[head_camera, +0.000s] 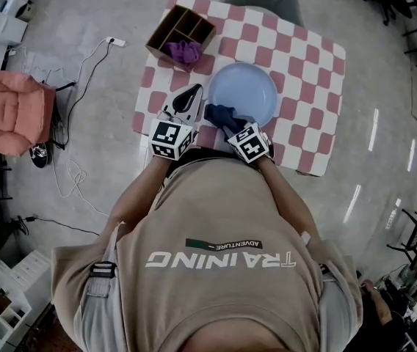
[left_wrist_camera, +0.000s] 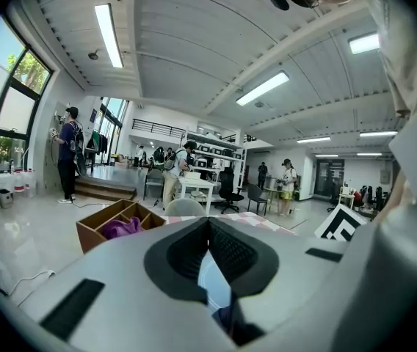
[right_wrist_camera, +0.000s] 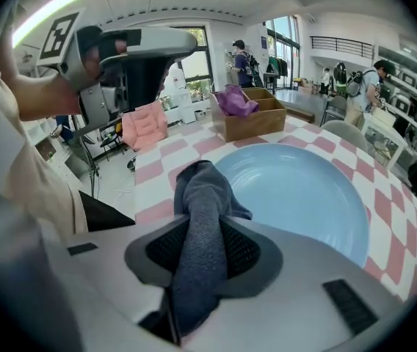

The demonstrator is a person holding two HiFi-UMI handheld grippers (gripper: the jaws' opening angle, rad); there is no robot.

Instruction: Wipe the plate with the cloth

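Two claws are in front of me, but only one has a job right now. My right claw (right_wrist_camera: 202,222) is shut tight on the dark blue cloth (right_wrist_camera: 202,196). The cloth runs up between the two pads and sticks out past the tips. Its loose end sits at the near left edge of the blue plate (right_wrist_camera: 304,189).

From above, the plate (head_camera: 249,90) lies in the middle of the pink and white worktop (head_camera: 304,57). The cloth (head_camera: 219,114) covers only a small bit of the rim. My right claw (head_camera: 230,125) tips down toward it from the near side.

My left claw (left_wrist_camera: 208,226) is closed with nothing in it. It points almost flat, out toward the far side. From above, my left claw (head_camera: 191,90) is just left of the plate, and I cannot tell if it touches the rim.

I think I am in the wiping step, with most of the plate not yet under the cloth. Next I should press the cloth down flat and sweep it far and right across the plate. My grip must stay tight so the cloth does not slip out. Nothing holds the plate, so it may slide. My left claw could steady the rim.

The wooden box (head_camera: 172,28) at the far left corner is well apart.
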